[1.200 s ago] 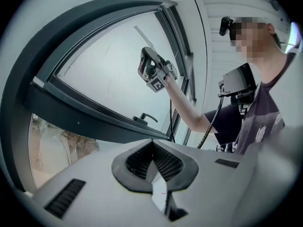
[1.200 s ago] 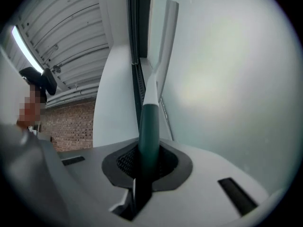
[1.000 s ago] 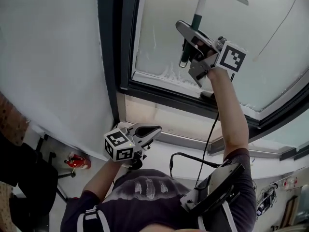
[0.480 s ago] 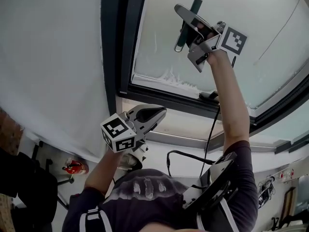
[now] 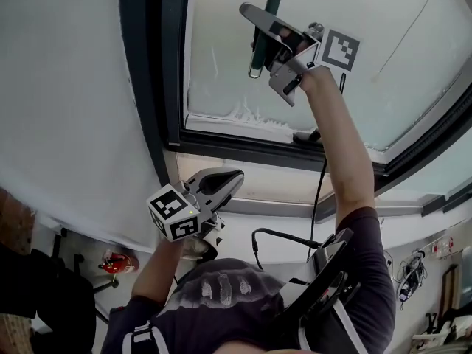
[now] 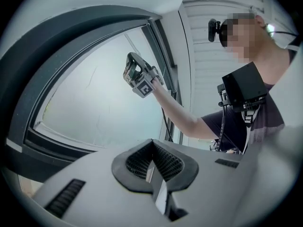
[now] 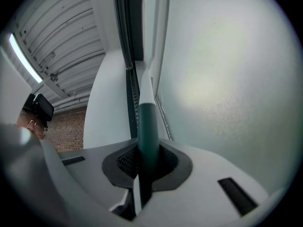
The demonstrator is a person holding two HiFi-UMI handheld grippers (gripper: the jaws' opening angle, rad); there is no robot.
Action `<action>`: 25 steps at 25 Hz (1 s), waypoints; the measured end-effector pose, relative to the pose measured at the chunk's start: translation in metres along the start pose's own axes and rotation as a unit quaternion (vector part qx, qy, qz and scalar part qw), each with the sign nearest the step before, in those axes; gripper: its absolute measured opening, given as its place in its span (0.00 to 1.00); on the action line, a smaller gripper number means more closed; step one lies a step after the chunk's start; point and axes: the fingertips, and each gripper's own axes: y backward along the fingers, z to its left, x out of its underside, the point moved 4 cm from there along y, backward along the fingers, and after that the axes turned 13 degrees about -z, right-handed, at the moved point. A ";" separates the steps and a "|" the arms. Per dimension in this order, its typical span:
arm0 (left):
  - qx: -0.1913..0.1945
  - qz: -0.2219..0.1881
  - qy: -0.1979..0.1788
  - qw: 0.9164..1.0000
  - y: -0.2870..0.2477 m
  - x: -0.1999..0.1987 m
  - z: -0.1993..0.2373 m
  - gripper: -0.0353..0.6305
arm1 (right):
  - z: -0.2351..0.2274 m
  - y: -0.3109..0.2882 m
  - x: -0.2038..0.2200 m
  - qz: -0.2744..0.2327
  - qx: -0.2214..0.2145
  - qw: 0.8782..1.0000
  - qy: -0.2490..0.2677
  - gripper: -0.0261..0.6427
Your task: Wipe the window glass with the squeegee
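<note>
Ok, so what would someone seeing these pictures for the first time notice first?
Most striking is the right gripper, high up on an outstretched arm and shut on the green handle of the squeegee, which points up in front of the big pale window glass. Next comes the left gripper, held low beneath the dark window frame, shut with nothing in it.
</note>
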 end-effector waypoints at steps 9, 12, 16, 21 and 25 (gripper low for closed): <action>-0.010 0.001 0.001 1.000 -0.006 0.011 -0.013 0.06 | 0.001 0.022 0.025 0.012 -0.008 0.999 -0.030 0.08; -0.014 0.001 -0.004 1.000 -0.005 0.018 -0.013 0.06 | -0.004 0.032 0.041 0.014 -0.009 0.999 -0.041 0.08; -0.026 0.007 0.005 1.000 0.002 0.023 -0.015 0.06 | -0.005 0.036 0.051 0.015 -0.010 0.999 -0.048 0.08; -0.026 0.008 0.007 1.000 0.004 0.026 -0.018 0.06 | -0.005 0.041 0.063 0.013 -0.013 0.998 -0.061 0.08; -0.024 0.012 0.003 1.000 0.008 0.026 -0.023 0.06 | -0.004 0.045 0.074 0.011 -0.012 0.997 -0.073 0.08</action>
